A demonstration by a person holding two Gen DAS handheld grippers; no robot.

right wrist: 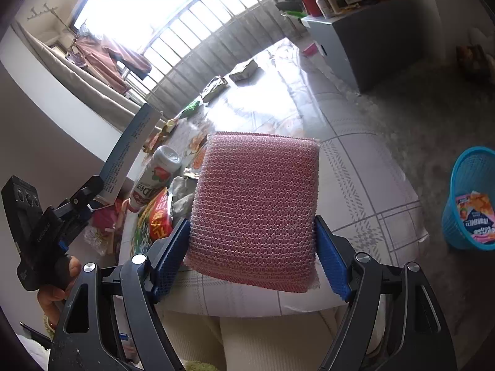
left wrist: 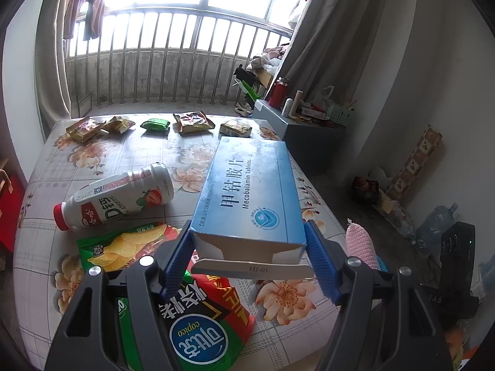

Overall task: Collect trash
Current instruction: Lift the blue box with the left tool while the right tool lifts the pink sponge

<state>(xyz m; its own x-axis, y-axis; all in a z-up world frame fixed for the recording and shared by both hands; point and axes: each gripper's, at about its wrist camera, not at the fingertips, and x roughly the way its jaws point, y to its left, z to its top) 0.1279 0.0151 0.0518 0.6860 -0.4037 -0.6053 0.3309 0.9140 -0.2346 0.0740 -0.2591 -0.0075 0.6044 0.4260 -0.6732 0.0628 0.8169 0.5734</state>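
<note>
My left gripper [left wrist: 249,258] is shut on a blue medicine box [left wrist: 250,191], held by its open end above the flowered table [left wrist: 92,160]. The pads of my right gripper [right wrist: 252,256] press on both sides of a pink mesh sponge [right wrist: 256,210], lifted over the table's near edge. Below the box lie a green and red chip bag [left wrist: 191,324] and a white strawberry drink bottle [left wrist: 114,198] on its side. Several snack wrappers [left wrist: 193,122] line the far edge. A blue waste basket [right wrist: 471,198] stands on the floor to the right with a wrapper inside.
A grey cabinet [left wrist: 306,133] with a red flask and clutter stands beyond the table's right corner. A railing and curtains close the far side. Bags, a water jug [left wrist: 439,221] and a black device [left wrist: 458,244] crowd the right floor. A hand [right wrist: 58,290] grips the left tool.
</note>
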